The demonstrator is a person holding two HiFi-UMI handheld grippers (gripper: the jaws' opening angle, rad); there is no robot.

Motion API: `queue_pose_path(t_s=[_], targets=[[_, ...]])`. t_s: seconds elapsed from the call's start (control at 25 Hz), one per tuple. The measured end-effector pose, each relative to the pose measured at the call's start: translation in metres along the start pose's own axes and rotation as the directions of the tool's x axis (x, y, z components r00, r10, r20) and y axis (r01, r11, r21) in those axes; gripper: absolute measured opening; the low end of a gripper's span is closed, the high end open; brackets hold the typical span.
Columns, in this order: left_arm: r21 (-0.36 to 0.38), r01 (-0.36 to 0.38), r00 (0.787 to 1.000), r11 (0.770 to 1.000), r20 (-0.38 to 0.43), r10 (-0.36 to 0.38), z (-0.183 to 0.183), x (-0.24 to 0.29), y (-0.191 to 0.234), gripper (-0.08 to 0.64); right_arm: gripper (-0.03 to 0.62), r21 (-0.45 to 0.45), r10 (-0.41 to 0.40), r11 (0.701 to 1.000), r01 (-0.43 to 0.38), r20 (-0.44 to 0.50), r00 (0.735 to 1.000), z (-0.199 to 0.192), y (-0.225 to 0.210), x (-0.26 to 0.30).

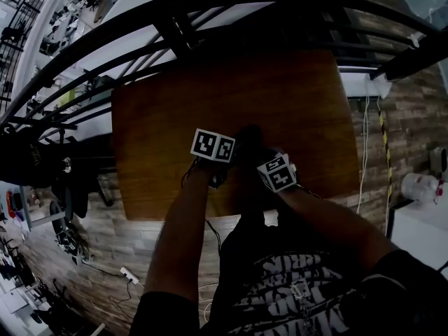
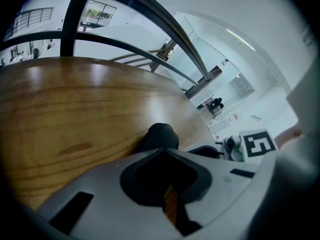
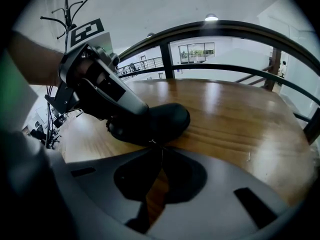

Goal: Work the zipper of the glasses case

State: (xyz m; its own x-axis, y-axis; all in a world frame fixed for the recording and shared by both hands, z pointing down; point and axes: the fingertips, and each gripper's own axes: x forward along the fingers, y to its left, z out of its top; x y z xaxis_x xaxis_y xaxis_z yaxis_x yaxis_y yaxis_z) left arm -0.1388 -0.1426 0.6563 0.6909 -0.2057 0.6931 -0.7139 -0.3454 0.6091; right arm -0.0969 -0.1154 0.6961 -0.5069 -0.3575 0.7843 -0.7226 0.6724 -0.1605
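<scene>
A black glasses case lies on the brown wooden table, near its front edge. My left gripper is clamped over the case's left end; in the left gripper view its jaws are closed, and the case's rounded end pokes out past them. From the near side, my right gripper is shut on the small metal zipper pull at the case's front edge. The left gripper covers much of the case here.
A black metal railing runs along the table's far side, with a drop beyond it. A brick floor with cables surrounds the table, and a white unit stands at the right. Bare table top lies to the case's right.
</scene>
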Motion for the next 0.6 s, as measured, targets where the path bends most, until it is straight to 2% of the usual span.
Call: queue_pose_path(t_s=[0.24,0.44,0.6], targets=[[0.001,0.000,1.000,1.000,0.000,0.000,0.000,-0.001,-0.001,0.000,0.003,-0.012,-0.022,1.000,0.022,-0.002,1.000,0.001,-0.013,-0.002],[0.002,0.001,1.000,1.000,-0.006,-0.001,-0.001,-0.002,-0.002,0.000,0.003,-0.005,-0.006,1.000,0.006,-0.012,1.000,0.009,-0.012,-0.008],[-0.001,-0.001,1.000,1.000,-0.004,0.001,0.000,-0.001,-0.003,0.000,0.003,-0.008,-0.027,1.000,0.027,-0.005,1.000,0.007,-0.030,-0.006]])
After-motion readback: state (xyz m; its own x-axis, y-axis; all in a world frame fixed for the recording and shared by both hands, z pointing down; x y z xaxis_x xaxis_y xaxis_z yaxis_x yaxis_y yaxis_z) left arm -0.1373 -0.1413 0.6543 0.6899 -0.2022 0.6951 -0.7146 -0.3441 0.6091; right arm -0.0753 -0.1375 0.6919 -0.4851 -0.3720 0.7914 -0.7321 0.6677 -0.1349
